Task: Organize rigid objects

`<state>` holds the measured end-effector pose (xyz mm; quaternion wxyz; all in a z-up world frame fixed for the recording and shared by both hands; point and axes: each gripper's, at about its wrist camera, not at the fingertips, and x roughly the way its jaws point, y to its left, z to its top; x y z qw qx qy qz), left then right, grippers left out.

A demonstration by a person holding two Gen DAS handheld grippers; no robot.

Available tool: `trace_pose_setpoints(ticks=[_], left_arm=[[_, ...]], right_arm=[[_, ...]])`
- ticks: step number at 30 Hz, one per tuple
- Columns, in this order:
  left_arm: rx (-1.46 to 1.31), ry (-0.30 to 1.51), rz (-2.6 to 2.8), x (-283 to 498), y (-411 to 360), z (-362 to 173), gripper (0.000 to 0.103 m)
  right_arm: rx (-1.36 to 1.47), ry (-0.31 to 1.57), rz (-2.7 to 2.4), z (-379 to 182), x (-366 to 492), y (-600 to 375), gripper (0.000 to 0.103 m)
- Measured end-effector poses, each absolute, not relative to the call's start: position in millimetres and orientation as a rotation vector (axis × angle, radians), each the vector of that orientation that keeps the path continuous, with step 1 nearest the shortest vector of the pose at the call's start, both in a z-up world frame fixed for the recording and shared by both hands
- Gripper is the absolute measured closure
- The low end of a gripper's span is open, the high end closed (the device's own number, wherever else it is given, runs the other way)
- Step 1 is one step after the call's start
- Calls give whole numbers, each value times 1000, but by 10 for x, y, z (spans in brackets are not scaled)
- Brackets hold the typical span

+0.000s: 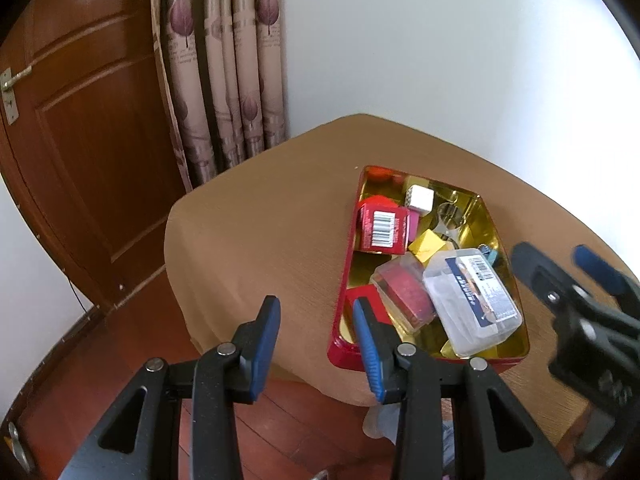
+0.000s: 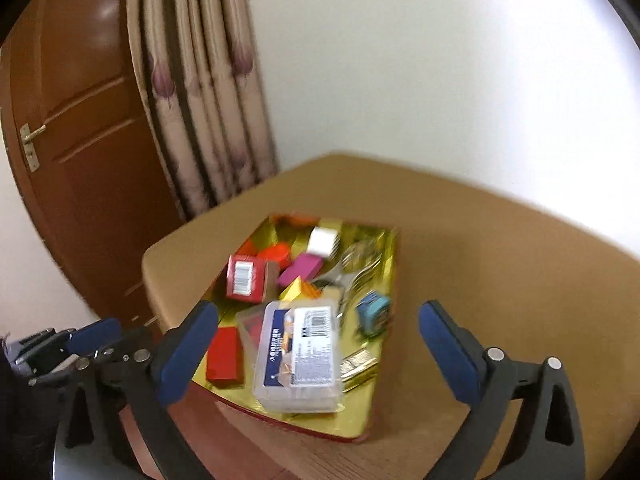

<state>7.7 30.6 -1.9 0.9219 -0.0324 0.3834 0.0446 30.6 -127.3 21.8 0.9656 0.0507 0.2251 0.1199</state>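
A red tin tray with a gold inside (image 1: 340,280) (image 2: 384,280) sits on a brown table (image 1: 260,220) (image 2: 500,260). It holds a clear plastic case with a blue label (image 1: 472,300) (image 2: 300,356), a red barcode box (image 1: 380,228) (image 2: 244,278), a white cube (image 1: 419,199) (image 2: 322,240), yellow, pink and red blocks, a small blue item (image 2: 373,312) and metal pieces. My left gripper (image 1: 316,344) is open and empty, near the tray's near left corner. My right gripper (image 2: 320,352) is open and empty, above the tray's near end; it also shows in the left wrist view (image 1: 560,264).
A brown wooden door (image 1: 80,160) and a patterned curtain (image 1: 224,80) stand behind the table on the left. A white wall (image 1: 460,60) is behind it. The wood floor (image 1: 280,420) lies below the table's near edge.
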Motion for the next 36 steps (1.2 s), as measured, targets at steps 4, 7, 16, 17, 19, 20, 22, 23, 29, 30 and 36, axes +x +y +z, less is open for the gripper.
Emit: trace_pose_setpoints(ticks=[4,7,16,17,19,20,22,23,29,30,36], left_arm=[[-38,740,93,-24,206,49,64],[-49,710,78,-93,166,104,64],[-88,627,28,-278,74,267,64],[-92,602,37,-319,77,294,64],[-101,554,67,-401,82,354,64],[-107,541,64,-426,87,376,64],[-95,544,48,-429,72,387,65],[-84,549,45,-423,57,385,64],[-35,566,38,-398,-8,372,64],[-38,575,31,-386,-9,365,64],[-37,648,7,-263,-20,251,64]], right_arm=[[67,413,114,267,100,-1312,1],[93,414,109,305,32,-1435,1],[74,243,0,501,-409,-1561,1],[68,237,-5,479,-426,-1547,1],[74,259,20,423,-448,-1537,1],[81,277,38,404,-454,-1537,1],[68,298,17,409,-466,-1525,1],[52,290,2,426,-479,-1511,1],[33,247,-49,477,-556,-1511,1],[29,250,-54,468,-557,-1510,1],[16,313,-59,380,-445,-1497,1]])
